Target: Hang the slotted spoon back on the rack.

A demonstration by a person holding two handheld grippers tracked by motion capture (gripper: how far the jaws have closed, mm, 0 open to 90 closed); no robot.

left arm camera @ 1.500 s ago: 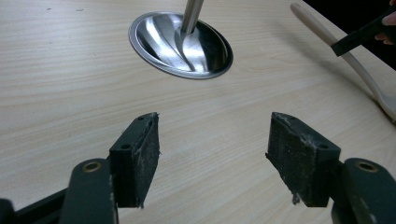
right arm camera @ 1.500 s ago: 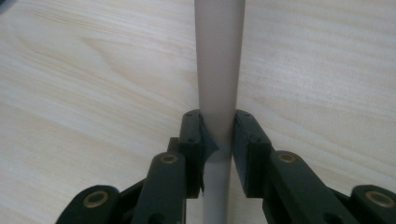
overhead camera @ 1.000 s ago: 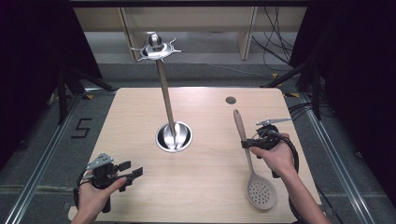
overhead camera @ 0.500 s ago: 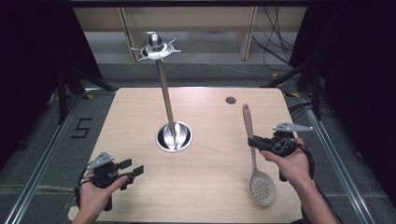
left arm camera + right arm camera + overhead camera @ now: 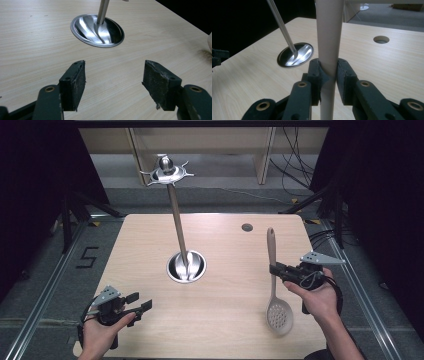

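Note:
My right gripper [image 5: 274, 269] is shut on the beige handle of a slotted spoon [image 5: 272, 247], holding it above the right side of the table. The spoon's perforated head [image 5: 279, 316] hangs toward the near edge. In the right gripper view the pads [image 5: 343, 75] clamp the handle [image 5: 329, 35] from both sides. My left gripper [image 5: 140, 301] rests open at the near left corner; in its own view the pads [image 5: 76, 83] stand wide apart over bare wood. A steel stand [image 5: 177, 225] with a round base [image 5: 186, 266] and a hooked crown [image 5: 166, 171] rises at the table's centre.
The wooden table [image 5: 220, 320] has a round cable hole [image 5: 247, 227] at the far right. The steel base [image 5: 97, 30] lies ahead of the left gripper and to the left in the right gripper view [image 5: 295, 58]. Dark floor, metal rails and cables surround the table.
My right hand has carried the spoon to the right and slightly up, and the handle has swung from slanting to nearly upright in the high view. The left gripper has stayed put.

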